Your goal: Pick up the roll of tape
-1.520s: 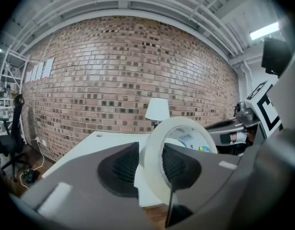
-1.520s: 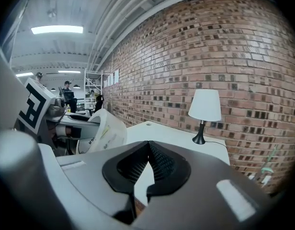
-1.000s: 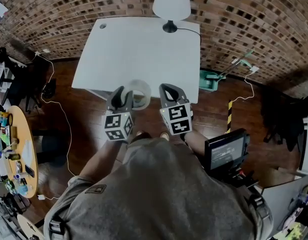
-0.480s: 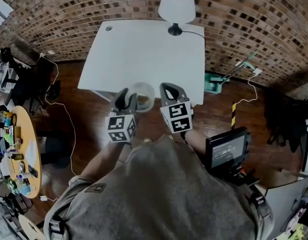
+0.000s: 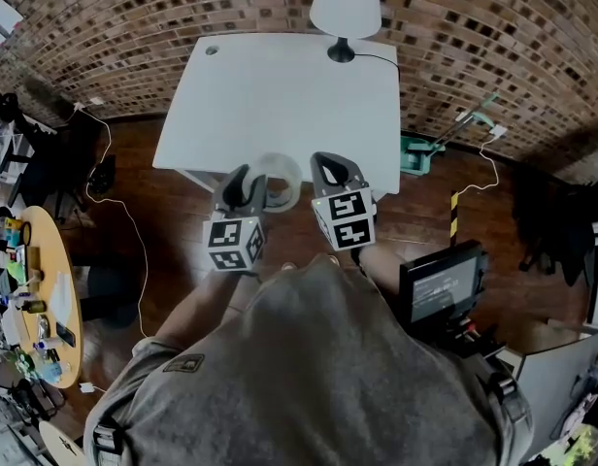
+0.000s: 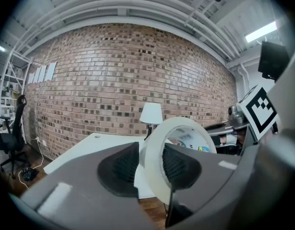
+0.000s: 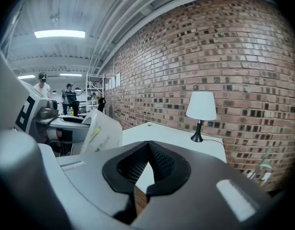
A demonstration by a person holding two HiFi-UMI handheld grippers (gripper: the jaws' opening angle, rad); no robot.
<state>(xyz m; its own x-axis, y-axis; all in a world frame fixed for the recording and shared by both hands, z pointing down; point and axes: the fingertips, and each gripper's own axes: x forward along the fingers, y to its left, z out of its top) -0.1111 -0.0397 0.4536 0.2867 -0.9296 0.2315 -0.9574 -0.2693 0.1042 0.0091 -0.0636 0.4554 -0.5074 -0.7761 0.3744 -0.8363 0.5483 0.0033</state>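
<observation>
The roll of tape [image 5: 277, 178] is off the table and up in the air, just in front of the table's near edge, with wooden floor below it. The left gripper [image 5: 247, 184] is clamped on it: in the left gripper view one ribbed pad presses the outside of the roll's white band [image 6: 153, 162] and the other sits inside the ring, so the roll stands on edge between the jaws. The right gripper [image 5: 330, 173] hangs just beside it, not touching the roll, its jaws pressed together with nothing between them [image 7: 148, 150]. Behind both lies the white table [image 5: 280, 85], bare apart from a lamp [image 5: 345, 8] at its far edge by the brick wall. Judging from this, the pickup looks essentially done; all that seems left is to keep the grip firm on the roll.
</observation>
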